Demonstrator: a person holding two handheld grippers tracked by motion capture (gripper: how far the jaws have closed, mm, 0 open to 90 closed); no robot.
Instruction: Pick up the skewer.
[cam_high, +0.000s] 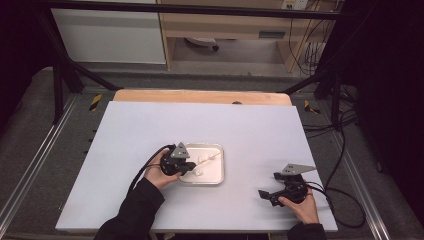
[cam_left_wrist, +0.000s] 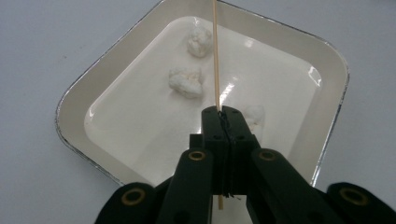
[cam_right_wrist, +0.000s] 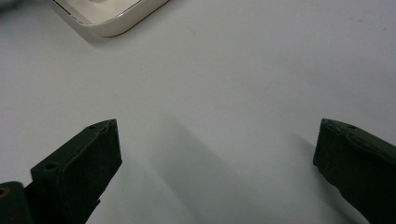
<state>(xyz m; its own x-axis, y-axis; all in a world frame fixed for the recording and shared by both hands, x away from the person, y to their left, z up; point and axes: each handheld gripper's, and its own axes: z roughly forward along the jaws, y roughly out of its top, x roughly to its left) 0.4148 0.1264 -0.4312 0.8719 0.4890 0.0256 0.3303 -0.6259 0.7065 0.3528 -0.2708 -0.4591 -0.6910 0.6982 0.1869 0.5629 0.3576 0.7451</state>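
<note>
High view: the white rectangular worktop carries a shallow square white tray with a silver rim near its centre. The left tongs sit at the tray's 9 o'clock edge, jaws pressed together on a thin straight wooden skewer that extends over the tray toward 12 o'clock in the left gripper view. Three small white lumps lie inside the tray beside the skewer. The right tongs rest at the tray's 4 o'clock, well apart from it, jaws spread wide over bare worktop.
</note>
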